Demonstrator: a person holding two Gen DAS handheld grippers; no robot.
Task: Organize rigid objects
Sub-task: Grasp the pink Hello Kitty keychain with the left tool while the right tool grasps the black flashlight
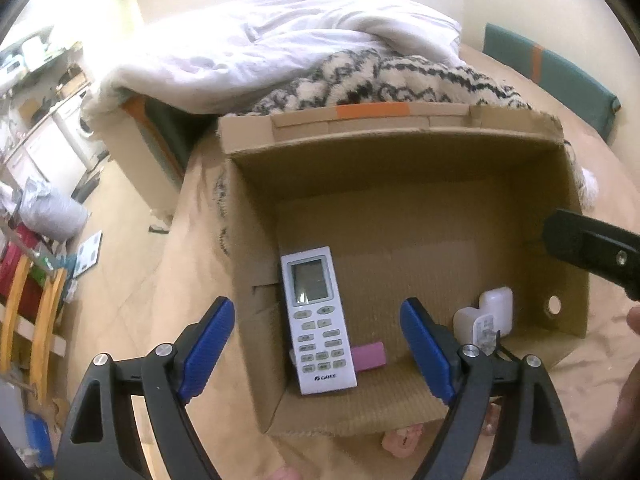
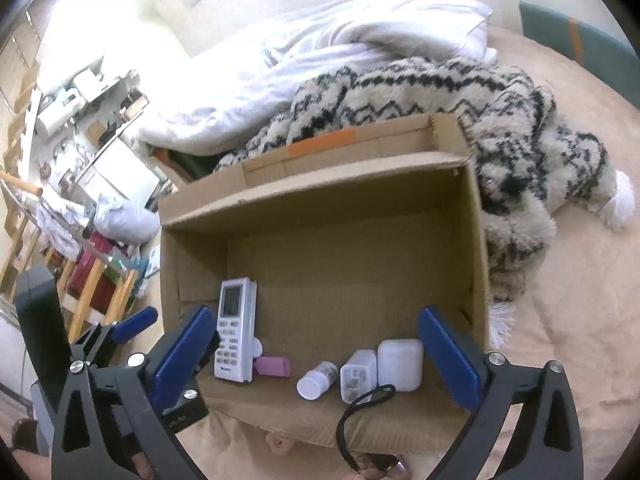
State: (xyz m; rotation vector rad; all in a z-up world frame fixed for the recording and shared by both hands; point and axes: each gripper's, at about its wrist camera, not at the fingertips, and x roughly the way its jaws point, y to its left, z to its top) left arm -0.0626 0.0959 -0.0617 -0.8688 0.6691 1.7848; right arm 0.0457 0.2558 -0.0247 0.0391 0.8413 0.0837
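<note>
An open cardboard box [image 1: 400, 168] [image 2: 320, 208] sits on a bed with a tan sheet. Inside, along the near wall, a white remote control [image 1: 318, 320] [image 2: 236, 332] lies face up at the left, with a small pink block [image 1: 370, 356] [image 2: 274, 366] beside it. Further right are a small white bottle [image 2: 316, 380] on its side, a white charger plug [image 1: 478, 328] [image 2: 358, 374] and a white rounded case [image 1: 498, 304] [image 2: 400, 364]. My left gripper [image 1: 316, 308] hangs open above the remote, holding nothing. My right gripper [image 2: 316, 314] is open and empty above the box's near side.
A white duvet [image 2: 320, 52] and a black-and-cream fleece blanket [image 2: 520, 128] are piled behind and right of the box. A black cable loop [image 2: 360, 404] hangs over the near box edge. A teal cushion [image 1: 552, 72] is at the far right. Cluttered floor and a wooden rack [image 1: 44, 312] lie left.
</note>
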